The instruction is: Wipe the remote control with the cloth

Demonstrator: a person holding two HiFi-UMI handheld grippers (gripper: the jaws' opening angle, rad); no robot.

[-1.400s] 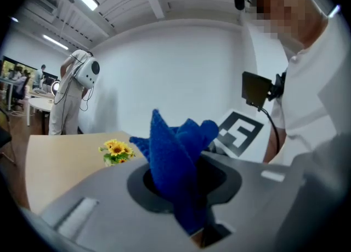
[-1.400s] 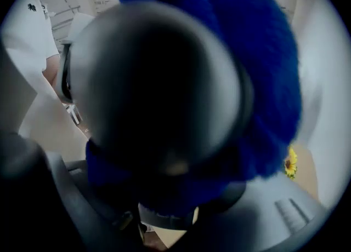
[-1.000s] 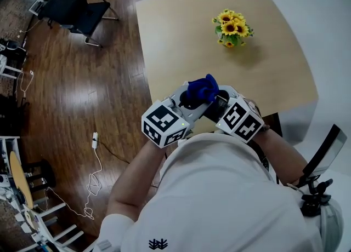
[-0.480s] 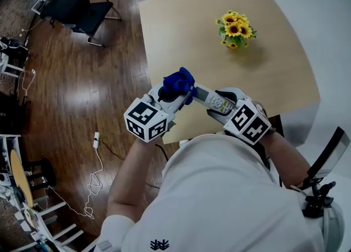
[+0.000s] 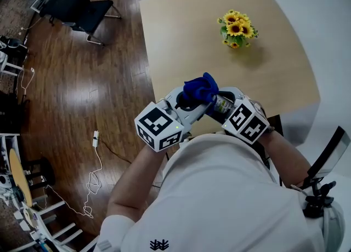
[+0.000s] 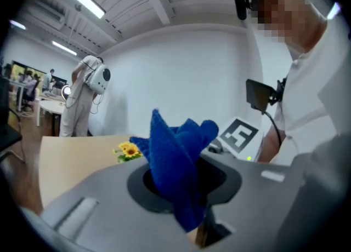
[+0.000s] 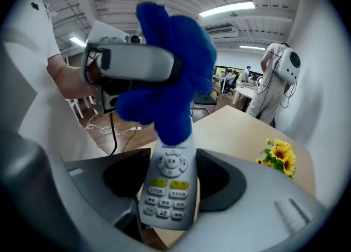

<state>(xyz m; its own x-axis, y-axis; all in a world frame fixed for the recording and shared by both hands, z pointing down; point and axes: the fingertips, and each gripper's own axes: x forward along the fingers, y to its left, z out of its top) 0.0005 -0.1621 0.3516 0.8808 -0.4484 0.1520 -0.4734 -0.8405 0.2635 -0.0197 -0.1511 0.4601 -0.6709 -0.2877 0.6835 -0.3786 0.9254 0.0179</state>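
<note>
Over the near edge of the light wooden table (image 5: pixel 186 43), the left gripper (image 5: pixel 193 96) carries a bunched blue cloth (image 5: pixel 201 87) at its tip. The cloth lies against the remote control (image 5: pixel 222 103), which sticks out of the right gripper (image 5: pixel 219 109). A bunch of sunflowers (image 5: pixel 237 28) stands farther back on the table. A black chair (image 5: pixel 77 5) and a white cable (image 5: pixel 94 158) are on the dark wooden floor (image 5: pixel 82 81).

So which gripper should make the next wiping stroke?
Left: the left gripper holds the blue cloth at the far end of the remote; the right gripper is shut on its near end, steadying it.
</note>
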